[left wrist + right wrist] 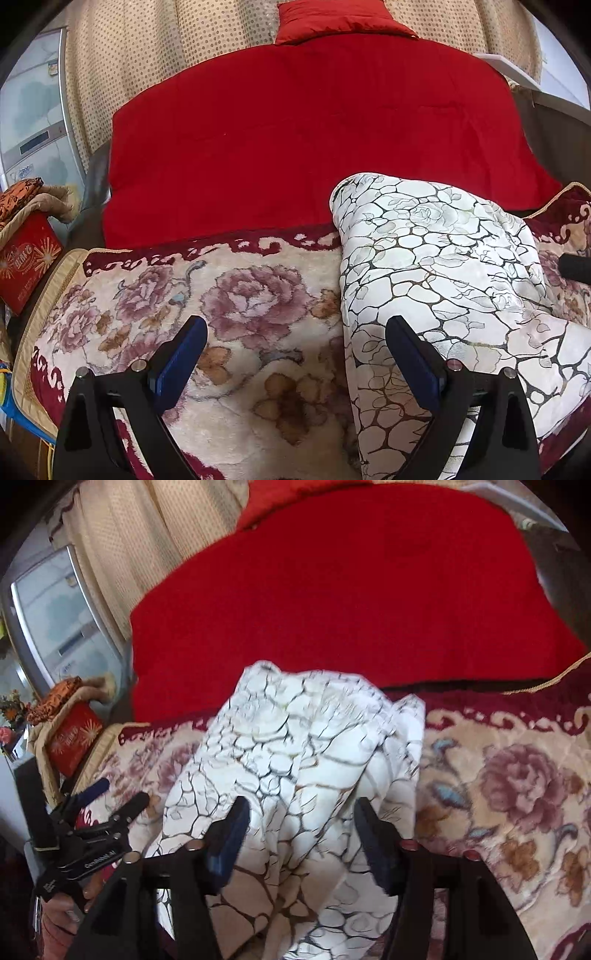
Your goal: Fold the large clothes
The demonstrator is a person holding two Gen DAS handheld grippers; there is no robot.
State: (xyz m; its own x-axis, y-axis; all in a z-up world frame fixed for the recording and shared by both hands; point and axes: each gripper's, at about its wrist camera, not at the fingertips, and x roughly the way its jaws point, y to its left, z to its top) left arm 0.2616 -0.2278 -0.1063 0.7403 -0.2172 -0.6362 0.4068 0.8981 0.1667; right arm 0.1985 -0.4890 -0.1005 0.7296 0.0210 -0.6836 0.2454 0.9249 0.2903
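- A bed carries a flowered plush blanket (236, 314) on its near part and a red quilt (295, 147) farther off, with a red pillow (332, 22) and dotted curtains (129, 55) at the far end.
- A red box (26, 266) under some folded cloth sits beside the bed on the left.
- The task's thing is a white garment with a dark crackle-and-rose print (443, 277). It lies on the flowered blanket, its far edge reaching onto the red quilt.
- Progress, as I judge it: the garment looks doubled over into a thick, long bundle with a rounded fold along its left side, so some folding seems done. It is loose and rumpled, not a flat packet, so more folds and smoothing are probably left.
- Left tongs (295, 347): wide apart, holding nothing. The right finger hangs over the garment's near left edge; whether it touches is unclear.
- Right tongs (301, 827): parted, with bunched garment between the fingers, not pinched; contact cannot be told.
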